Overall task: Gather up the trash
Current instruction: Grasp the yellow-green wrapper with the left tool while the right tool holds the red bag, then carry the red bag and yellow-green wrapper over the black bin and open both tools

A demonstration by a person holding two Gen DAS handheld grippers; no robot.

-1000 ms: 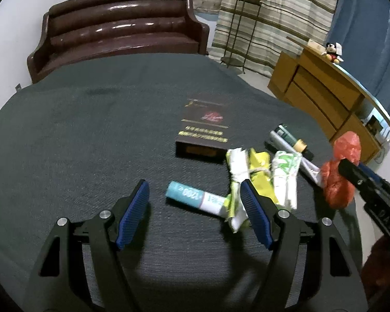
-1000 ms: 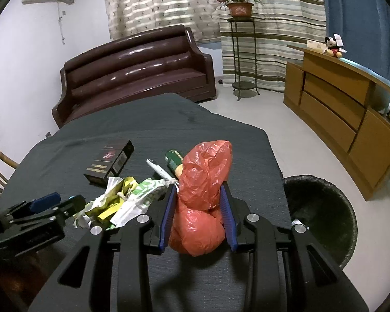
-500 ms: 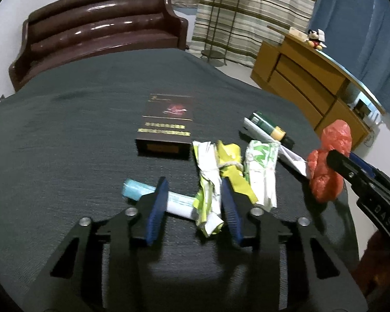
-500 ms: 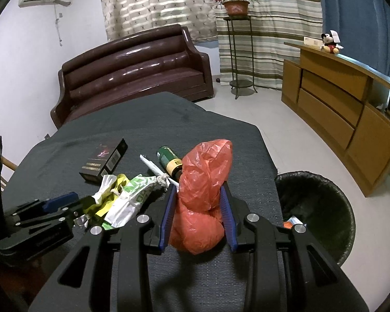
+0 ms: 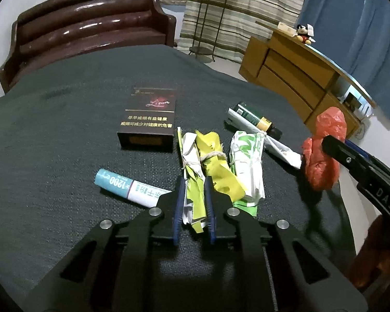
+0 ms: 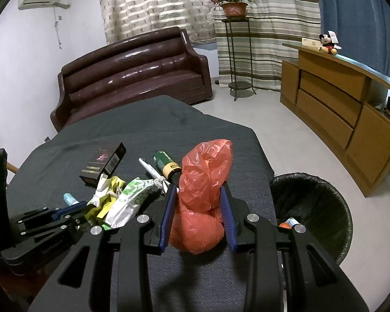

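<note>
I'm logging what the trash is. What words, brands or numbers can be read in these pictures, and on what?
"1200": blue-and-white tube on the table.
"Lisun", roughly, in red script: dark box; uncertain.
"吸烟有害健康" and a second gold line, partly legible: same box.
"DAS": arm of the right gripper.
Green-and-white wrapper, green bottle: print too crumpled or small to read.

- dark brown leather sofa (image 6: 132, 78) beyond the jaws, against a white wall (image 6: 20, 78)
- striped curtains (image 6: 267, 20) behind a plant stand (image 6: 240, 59)
- wooden sideboard (image 6: 335, 104) right of the jaws
- pale tiled floor (image 6: 280, 130)
</note>
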